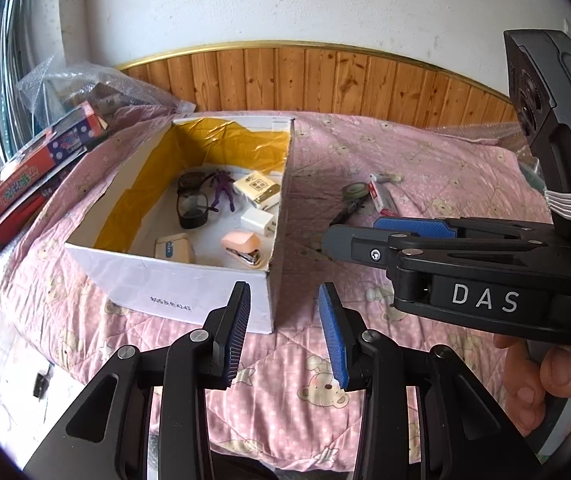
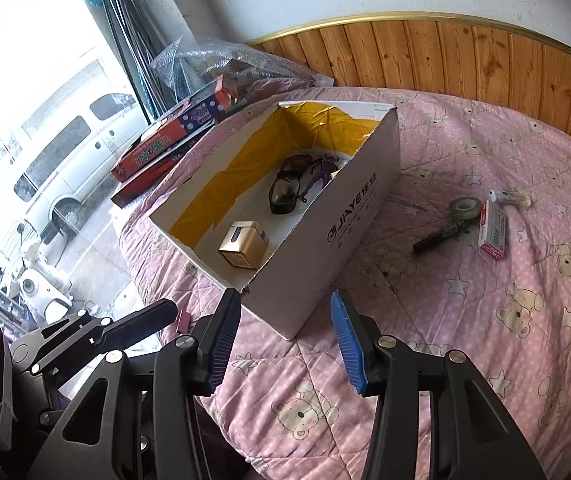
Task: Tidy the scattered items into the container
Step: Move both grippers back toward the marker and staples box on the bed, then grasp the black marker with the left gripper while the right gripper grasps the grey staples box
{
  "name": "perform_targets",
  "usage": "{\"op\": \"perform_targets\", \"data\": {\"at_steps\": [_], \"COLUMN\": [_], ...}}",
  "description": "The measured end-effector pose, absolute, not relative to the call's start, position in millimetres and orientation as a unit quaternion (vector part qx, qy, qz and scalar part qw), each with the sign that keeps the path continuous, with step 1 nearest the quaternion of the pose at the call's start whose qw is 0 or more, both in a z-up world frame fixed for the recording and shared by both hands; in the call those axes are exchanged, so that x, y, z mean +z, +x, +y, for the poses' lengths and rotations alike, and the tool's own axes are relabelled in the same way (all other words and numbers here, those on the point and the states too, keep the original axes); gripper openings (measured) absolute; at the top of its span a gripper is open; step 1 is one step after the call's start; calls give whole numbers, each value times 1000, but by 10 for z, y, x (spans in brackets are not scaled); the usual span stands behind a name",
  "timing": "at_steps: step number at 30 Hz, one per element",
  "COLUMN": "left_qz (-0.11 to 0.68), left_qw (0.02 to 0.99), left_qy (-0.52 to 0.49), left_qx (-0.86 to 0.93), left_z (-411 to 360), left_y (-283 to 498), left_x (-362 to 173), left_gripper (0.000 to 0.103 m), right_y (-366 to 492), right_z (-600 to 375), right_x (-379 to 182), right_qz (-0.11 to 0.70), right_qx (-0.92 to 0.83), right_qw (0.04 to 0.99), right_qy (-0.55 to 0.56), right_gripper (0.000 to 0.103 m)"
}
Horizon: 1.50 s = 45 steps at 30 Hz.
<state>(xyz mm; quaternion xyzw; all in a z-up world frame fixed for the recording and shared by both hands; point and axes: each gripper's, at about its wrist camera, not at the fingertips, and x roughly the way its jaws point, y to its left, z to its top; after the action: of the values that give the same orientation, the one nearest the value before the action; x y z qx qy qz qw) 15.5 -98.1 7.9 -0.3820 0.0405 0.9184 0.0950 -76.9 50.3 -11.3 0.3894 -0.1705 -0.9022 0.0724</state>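
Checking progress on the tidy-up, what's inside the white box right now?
Inside the white box: glasses, purple figure, tissue pack, white charger, pink stapler and a beige device. The near wall hides some floor.

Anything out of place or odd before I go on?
Four items still lie loose on the quilt right of the box: tape roll, black marker, red-white packet, small white tube. No spills or damage.

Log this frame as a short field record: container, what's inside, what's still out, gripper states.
container: white cardboard box, open, on pink quilt
inside: glasses, purple figure, pink stapler, white charger
still out: tape roll, black marker, red-white box
left gripper: open, empty
right gripper: open, empty
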Motion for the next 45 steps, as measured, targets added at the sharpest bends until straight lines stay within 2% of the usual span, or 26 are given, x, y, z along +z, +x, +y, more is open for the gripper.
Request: {"op": "perform_targets", "data": {"at_steps": [7,18,24,31,38,45], "left_qz": [76,83,85,46,46,14], "left_qw": [121,159,186,184,163,140], "left_qy": [-377,-394,-403,-450,-463,-493], "left_qx": [915,901,892,872,870,859], "left_z": [-702,-244,43,245,468,486], "left_y": [119,-300,-657,-1287,-1820,-2275], "left_x": [18,-139,-268,-625,-947,-1309], "left_gripper": [38,38,43,44,44,44], "right_y": [-591,-599,-799,-1213,-1720,-2092], "right_z": [763,1474,1864,2273,2544,2611], "right_x": [-220,-618,-770,-1007,-1351,-1491], "right_qz": [-203,-284,-303,-304,-294,-255], "right_qx": [-904,-880,-870,-859,-844,-852], "right_qw": [45,-15,-42,-65,-78,-64], "right_qy": [372,380,387,408,442,453], "right_gripper": [49,49,49,49,49,60]}}
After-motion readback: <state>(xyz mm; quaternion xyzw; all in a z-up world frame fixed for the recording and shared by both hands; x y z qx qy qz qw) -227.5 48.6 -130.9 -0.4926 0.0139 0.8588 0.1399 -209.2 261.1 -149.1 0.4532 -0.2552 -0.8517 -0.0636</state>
